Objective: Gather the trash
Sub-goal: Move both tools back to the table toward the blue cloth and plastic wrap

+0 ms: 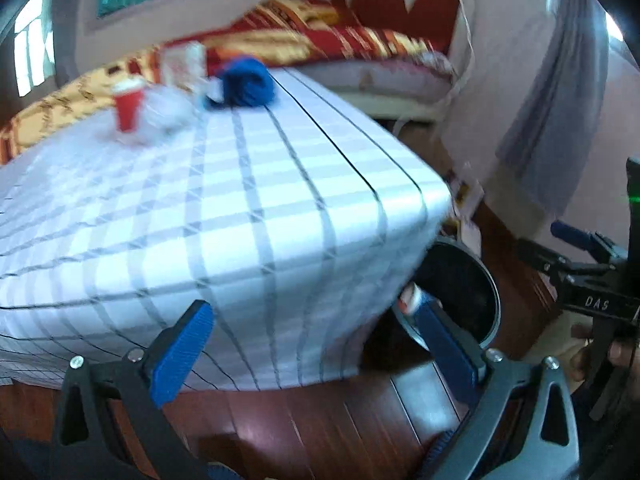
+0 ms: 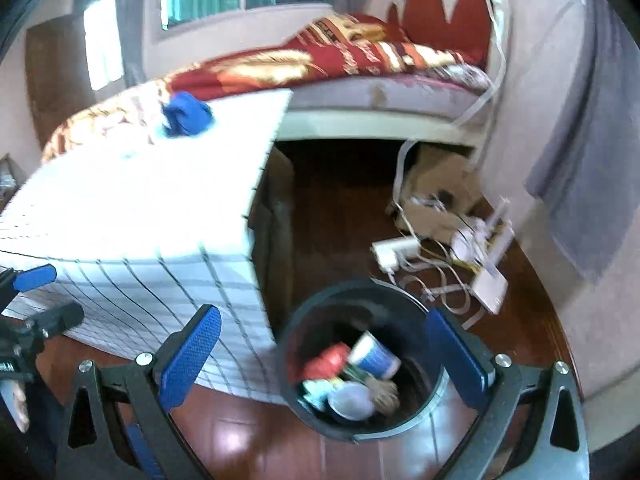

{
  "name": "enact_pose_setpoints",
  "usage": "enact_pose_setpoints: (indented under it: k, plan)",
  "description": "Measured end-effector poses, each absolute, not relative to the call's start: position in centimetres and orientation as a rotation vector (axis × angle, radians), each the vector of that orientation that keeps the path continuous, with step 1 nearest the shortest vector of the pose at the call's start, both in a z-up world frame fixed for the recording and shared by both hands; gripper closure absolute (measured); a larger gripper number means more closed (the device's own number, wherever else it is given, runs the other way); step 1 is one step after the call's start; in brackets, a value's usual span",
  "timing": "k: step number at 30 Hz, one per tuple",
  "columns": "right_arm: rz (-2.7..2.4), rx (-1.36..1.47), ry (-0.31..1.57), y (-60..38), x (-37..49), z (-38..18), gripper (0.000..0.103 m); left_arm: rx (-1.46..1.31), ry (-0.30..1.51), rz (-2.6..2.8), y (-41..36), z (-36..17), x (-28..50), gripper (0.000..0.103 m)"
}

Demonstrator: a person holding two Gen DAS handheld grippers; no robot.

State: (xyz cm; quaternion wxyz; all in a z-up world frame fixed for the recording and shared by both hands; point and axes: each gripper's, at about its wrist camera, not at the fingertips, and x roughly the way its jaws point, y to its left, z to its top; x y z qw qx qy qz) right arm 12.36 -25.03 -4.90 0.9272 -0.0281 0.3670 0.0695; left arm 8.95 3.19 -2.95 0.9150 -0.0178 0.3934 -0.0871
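A dark round trash bin (image 2: 362,428) stands on the floor beside the table's corner; it holds a red wrapper (image 2: 326,360), a blue-and-white cup (image 2: 376,354) and other trash. My right gripper (image 2: 324,344) is open and empty just above the bin. My left gripper (image 1: 316,340) is open and empty at the table's near edge. On the far side of the table stand a red cup (image 1: 128,106), a crumpled white piece (image 1: 168,110), a red-and-white carton (image 1: 182,62) and a blue crumpled item (image 1: 246,82), which also shows in the right wrist view (image 2: 186,116). The bin shows in the left wrist view (image 1: 486,276).
The table has a white checked cloth (image 1: 260,208). A bed (image 2: 360,64) stands behind it. A cardboard box (image 2: 438,188), a power strip (image 2: 394,250), cables and a white router (image 2: 490,282) lie on the wooden floor right of the bin.
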Motion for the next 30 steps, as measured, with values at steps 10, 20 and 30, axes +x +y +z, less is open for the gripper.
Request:
enact_pose_setpoints:
  k: [10, 20, 30]
  plan:
    - [0.263, -0.128, 0.752, -16.1, 16.5, -1.8, 0.000, -0.098, 0.725, 0.012, 12.0, -0.1, 12.3, 0.011]
    - [0.369, -0.220, 0.696, -9.2, 23.1, 1.3, 0.000, -0.119, 0.676, 0.095, 16.3, 1.2, 17.2, 0.011]
    - [0.419, -0.223, 0.741, -5.2, 33.2, -0.2, 0.008, -0.110, 0.698, 0.074, 16.0, 0.2, 24.7, 0.011]
